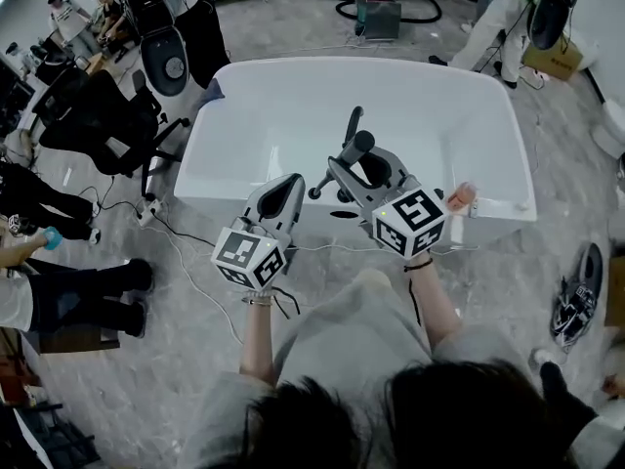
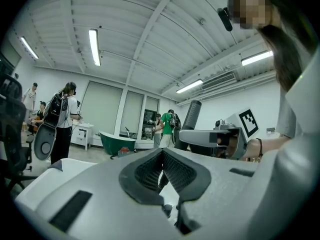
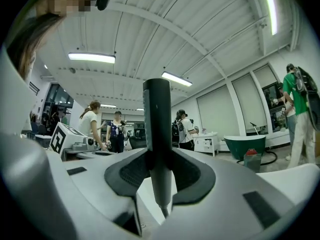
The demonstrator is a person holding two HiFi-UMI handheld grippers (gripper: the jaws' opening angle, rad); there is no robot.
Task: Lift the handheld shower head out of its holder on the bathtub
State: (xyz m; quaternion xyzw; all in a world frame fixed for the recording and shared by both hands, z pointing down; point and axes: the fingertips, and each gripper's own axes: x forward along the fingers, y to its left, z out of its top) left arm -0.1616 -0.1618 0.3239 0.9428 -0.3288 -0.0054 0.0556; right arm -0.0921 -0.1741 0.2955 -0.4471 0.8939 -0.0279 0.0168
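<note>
The handheld shower head (image 1: 354,128) is a dark grey rod with a thin tail. It stands upright between the pads of my right gripper (image 1: 357,156), which is shut on it above the near rim of the white bathtub (image 1: 293,66). In the right gripper view the shower head (image 3: 158,129) rises straight through the jaws of the right gripper (image 3: 160,170). Its tail hangs free below. My left gripper (image 1: 289,188) is beside it on the left, shut and holding nothing. From the left gripper (image 2: 162,159) view, the shower head (image 2: 192,118) shows in the right gripper (image 2: 210,136).
Dark tap knobs (image 1: 314,193) sit on the tub's near rim under the grippers. Black office chairs (image 1: 98,115) and a cable (image 1: 186,252) lie left of the tub. People stand around the room. Shoes (image 1: 576,301) lie at the right. A green tub (image 3: 250,144) stands farther off.
</note>
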